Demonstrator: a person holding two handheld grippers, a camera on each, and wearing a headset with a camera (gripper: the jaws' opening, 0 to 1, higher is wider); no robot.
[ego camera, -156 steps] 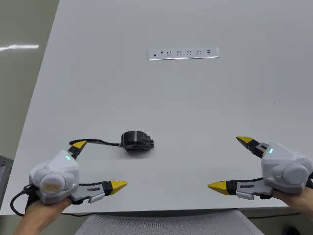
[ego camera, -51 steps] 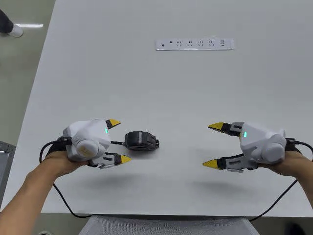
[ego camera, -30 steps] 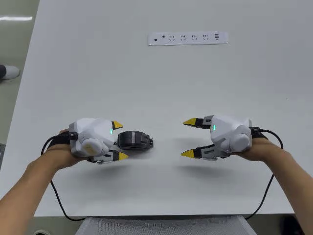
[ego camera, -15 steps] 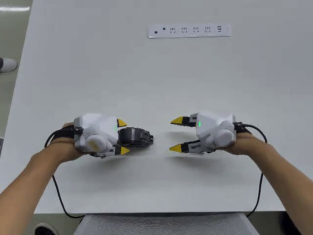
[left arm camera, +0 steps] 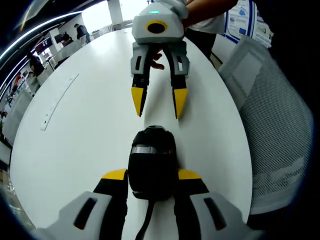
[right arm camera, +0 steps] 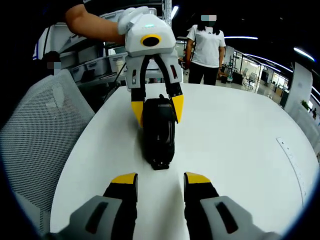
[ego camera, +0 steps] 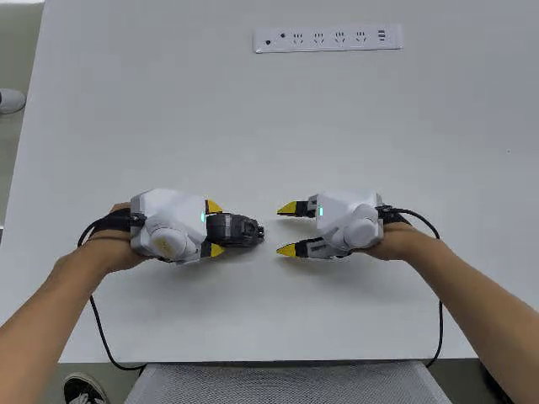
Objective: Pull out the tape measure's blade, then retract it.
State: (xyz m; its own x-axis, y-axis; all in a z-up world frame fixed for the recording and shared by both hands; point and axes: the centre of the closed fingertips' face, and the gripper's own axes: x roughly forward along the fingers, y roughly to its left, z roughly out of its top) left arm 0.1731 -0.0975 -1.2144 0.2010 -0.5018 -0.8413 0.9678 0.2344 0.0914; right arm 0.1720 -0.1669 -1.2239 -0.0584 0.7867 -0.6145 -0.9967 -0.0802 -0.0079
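Black tape measure lies on the white tabletop, clamped between the jaws of the left claw. Right claw, jaws apart, faces it, just short of touching. Risk: the small blade hook may slip out of a shallow pinch. Right gripper view shows that hook; left gripper view shows the measure's back end instead.

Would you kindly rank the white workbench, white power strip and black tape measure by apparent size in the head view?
Largest: white workbench.
Next: long white power strip.
Smallest: black tape measure, its rear hidden.
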